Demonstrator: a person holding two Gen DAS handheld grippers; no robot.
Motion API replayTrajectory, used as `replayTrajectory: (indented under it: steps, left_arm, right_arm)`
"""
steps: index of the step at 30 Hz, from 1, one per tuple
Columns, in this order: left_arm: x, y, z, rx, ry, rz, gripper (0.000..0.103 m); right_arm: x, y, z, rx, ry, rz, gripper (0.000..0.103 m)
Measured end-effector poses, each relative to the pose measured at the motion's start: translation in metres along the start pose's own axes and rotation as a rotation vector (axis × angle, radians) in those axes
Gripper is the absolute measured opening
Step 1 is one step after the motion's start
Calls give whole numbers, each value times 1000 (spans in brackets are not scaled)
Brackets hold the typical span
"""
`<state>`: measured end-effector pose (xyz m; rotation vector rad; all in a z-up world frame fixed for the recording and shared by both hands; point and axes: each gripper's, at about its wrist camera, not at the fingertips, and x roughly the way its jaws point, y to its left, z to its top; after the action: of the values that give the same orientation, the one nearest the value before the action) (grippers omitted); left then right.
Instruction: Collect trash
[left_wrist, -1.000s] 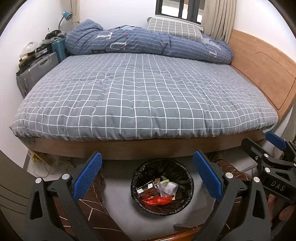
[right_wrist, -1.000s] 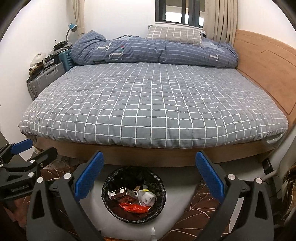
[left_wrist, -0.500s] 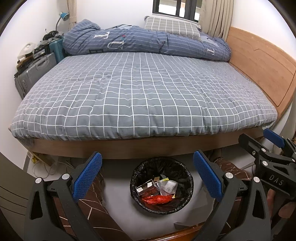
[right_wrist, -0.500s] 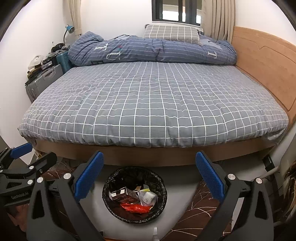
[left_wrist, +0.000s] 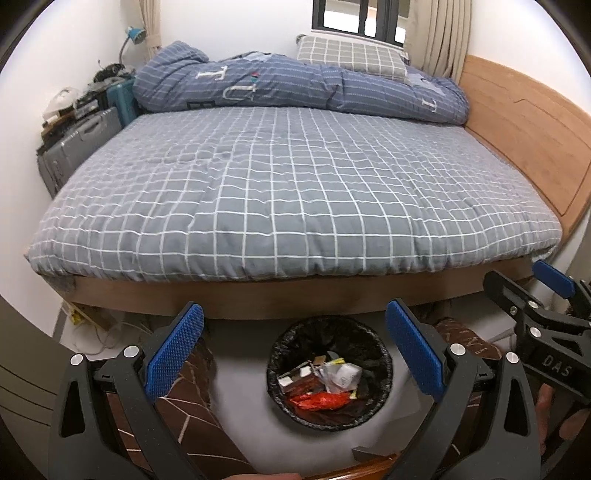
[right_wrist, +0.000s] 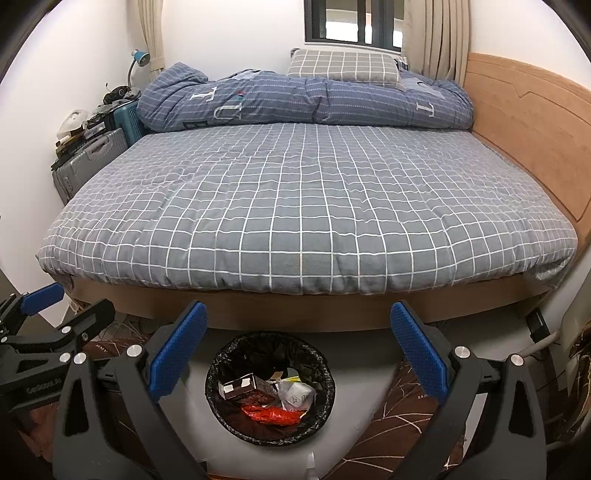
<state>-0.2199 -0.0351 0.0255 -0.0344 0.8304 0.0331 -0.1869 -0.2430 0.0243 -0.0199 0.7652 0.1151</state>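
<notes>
The bin (left_wrist: 330, 373) sits on the floor (left_wrist: 243, 373) at the bed's (left_wrist: 295, 184) foot, below and between both tongs; left tongs (left_wrist: 295, 354) wide and empty, right tongs (right_wrist: 299, 354) likewise; trash (right_wrist: 271, 400) lies inside it; the left seems marginally nearer; small bedroom, bed bare of litter.

- I'm in a home bedroom: a wide bed (right_wrist: 306, 206) with a grey checked cover fills the middle of my right view.
- A blue striped duvet (right_wrist: 303, 99) lies bunched along its far edge, with a checked pillow (right_wrist: 343, 68) behind it.
- A wooden headboard (right_wrist: 532, 125) runs down the right side.
- At the top, a dark-framed window (right_wrist: 351, 22) with beige curtains (right_wrist: 443, 37).
- Upper left: suitcases (right_wrist: 88, 158) stacked against the wall, a blue desk lamp (right_wrist: 138, 62) above them.
- Bottom centre: a small bin (right_wrist: 221, 369) lined with a black bag, household rubbish inside.
</notes>
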Motion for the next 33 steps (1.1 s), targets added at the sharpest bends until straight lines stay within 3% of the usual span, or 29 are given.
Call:
replayTrajectory:
  steps: [33]
  left_arm:
    - [12,3,-2,-12,36,12,97]
  right_arm:
    - [2,5,-2,-24,4,12,95]
